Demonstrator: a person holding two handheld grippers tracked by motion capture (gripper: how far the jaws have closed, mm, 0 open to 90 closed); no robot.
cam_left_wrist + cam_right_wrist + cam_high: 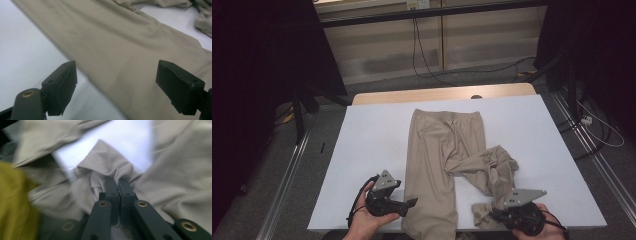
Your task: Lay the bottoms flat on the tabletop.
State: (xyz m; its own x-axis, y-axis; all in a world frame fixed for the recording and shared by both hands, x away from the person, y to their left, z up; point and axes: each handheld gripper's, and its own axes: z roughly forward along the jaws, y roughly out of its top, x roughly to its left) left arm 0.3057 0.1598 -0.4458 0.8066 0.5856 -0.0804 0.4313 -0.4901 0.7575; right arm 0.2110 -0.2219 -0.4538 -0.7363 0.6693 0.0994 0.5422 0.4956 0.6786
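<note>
- Beige trousers [442,150] lay on the white bench [372,140], waistband toward the far edge, one leg running straight down past the near edge.
- Other leg [492,170] was crumpled and folded across toward the near right corner, its hem end bunched near the near edge.
- Right gripper [492,215] was clamped on that bunched hem; in the right gripper view the jaws stood together with a pinch of fabric [110,170] gathered between the tips.
- Left gripper [412,202] sat near the near edge, just beside the outer edge of the straight leg [120,50]; jaws stood wide apart, nothing pinched, one jaw over bare bench, the other over cloth.
- Step in hand, as judged: pulling the crumpled leg out straight so it lies flat beside the other.
- To do it well: keep the right pinch firm on the hem, not on a single loose layer, and draw the leg toward the near right corner low over the bench so the folds unroll instead of dragging.
- Left gripper should probably pin or pinch the straight leg so the whole garment doesn't slide along.
- Risk: hem slipping from the narrow pinch, or the knot of folds near the crotch staying twisted.
</note>
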